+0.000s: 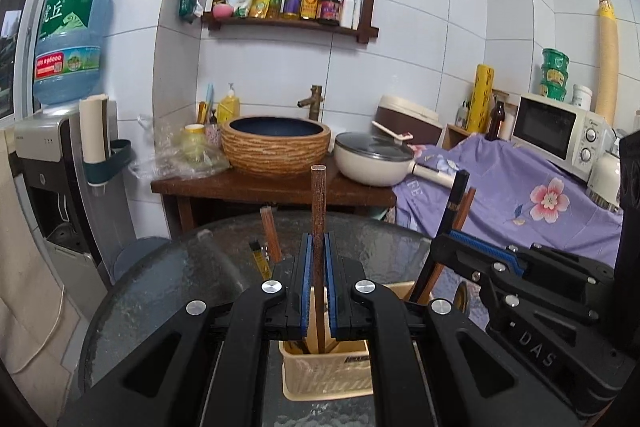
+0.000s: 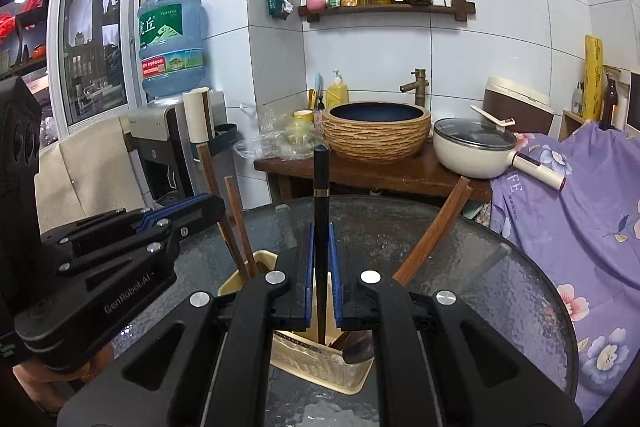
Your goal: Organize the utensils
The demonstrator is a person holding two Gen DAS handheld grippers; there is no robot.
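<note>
My left gripper is shut on a brown wooden chopstick that stands upright, its lower end inside the beige utensil basket on the round glass table. My right gripper is shut on a black chopstick, also upright with its tip down in the same basket. More brown chopsticks and a dark spoon stand in the basket. Each gripper shows in the other's view, the right one at the right and the left one at the left.
Behind the table stands a wooden counter with a woven-look basin, a white lidded pan and a soap bottle. A water dispenser is at the left, a purple flowered cloth and microwave at the right.
</note>
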